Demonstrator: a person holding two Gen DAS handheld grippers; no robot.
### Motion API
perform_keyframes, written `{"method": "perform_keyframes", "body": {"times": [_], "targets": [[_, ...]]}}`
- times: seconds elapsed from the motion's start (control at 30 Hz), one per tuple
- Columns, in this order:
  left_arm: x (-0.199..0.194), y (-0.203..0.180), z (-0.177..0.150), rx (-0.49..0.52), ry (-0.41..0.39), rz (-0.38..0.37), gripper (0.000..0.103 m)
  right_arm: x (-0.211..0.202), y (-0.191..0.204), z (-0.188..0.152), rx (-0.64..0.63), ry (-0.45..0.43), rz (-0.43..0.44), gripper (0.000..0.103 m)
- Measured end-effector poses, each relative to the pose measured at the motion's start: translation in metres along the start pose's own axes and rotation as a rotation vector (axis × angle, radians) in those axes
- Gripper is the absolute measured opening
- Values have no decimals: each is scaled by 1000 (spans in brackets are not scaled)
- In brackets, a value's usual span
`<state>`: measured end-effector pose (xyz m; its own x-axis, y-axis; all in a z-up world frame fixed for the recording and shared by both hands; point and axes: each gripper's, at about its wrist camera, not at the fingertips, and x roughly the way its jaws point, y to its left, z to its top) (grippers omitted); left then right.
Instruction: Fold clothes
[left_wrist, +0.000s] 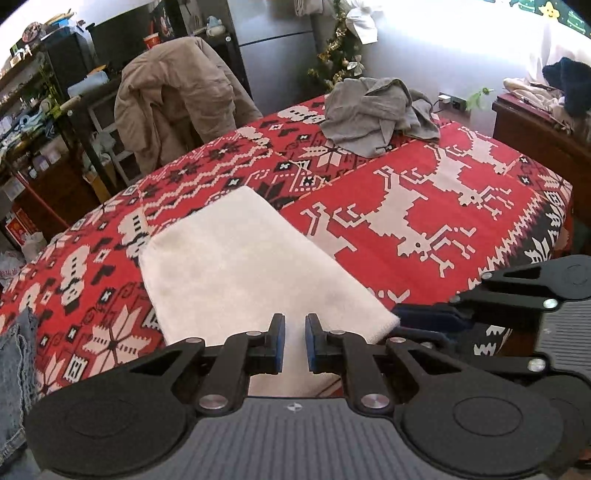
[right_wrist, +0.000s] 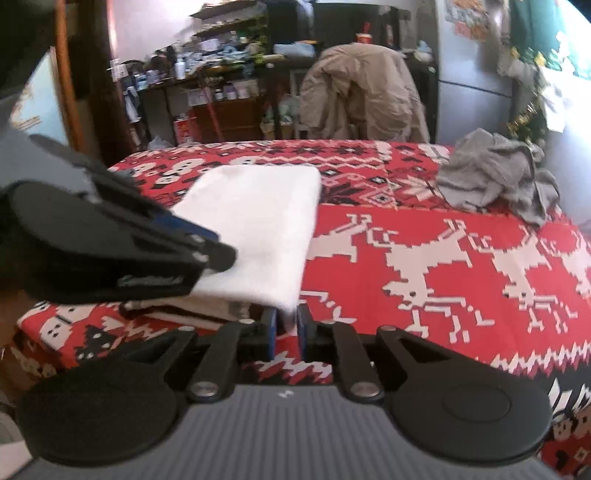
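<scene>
Red tablecloth (left_wrist: 424, 229) open between white cloth (left_wrist: 236, 258) and grey pile (left_wrist: 376, 114).

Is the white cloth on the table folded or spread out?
Folded. The white cloth lies as a neat flat rectangle on the table, and the right wrist view shows stacked layers at its near edge.

A white folded cloth (left_wrist: 236, 258) lies on a red tablecloth (left_wrist: 461, 240) patterned with white reindeer; grey garment (left_wrist: 376, 114) beyond.

We count one folded white cloth (left_wrist: 236, 254), one crumpled grey garment (left_wrist: 376, 114), one beige jacket (left_wrist: 177, 92) over a chair, one piece of denim (left_wrist: 14, 354), one red patterned tablecloth (left_wrist: 461, 229) and two grippers (left_wrist: 294, 341) (right_wrist: 286, 326).
</scene>
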<state>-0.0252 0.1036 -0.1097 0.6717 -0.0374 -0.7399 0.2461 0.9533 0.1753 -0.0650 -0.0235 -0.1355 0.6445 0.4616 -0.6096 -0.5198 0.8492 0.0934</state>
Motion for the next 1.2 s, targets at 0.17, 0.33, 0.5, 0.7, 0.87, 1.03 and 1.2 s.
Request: {"method": "perform_keyframes", "body": {"times": [0.17, 0.33, 0.5, 0.7, 0.87, 1.03, 1.2], "targets": [[3, 0, 0, -8, 15, 0, 13, 6, 7, -1, 14, -11, -25, 16], [2, -1, 0, -12, 21, 2, 13, 0, 14, -4, -31, -15, -22, 6], [1, -2, 0, -22, 20, 9, 13, -8, 13, -8, -31, 9, -5, 4], [-8, 0, 3, -47, 13, -19, 13, -26, -1, -3, -3, -18, -16, 0], [-7, -9, 6, -35, 7, -61, 13, -7, -19, 11, -10, -15, -46, 0], [-3, -14, 3, -46, 18, -69, 7, 12, -15, 8, -30, 29, -2, 0], [-8, -14, 0, -33, 32, -74, 7, -5, 2, -4, -113, 11, 20, 0]]}}
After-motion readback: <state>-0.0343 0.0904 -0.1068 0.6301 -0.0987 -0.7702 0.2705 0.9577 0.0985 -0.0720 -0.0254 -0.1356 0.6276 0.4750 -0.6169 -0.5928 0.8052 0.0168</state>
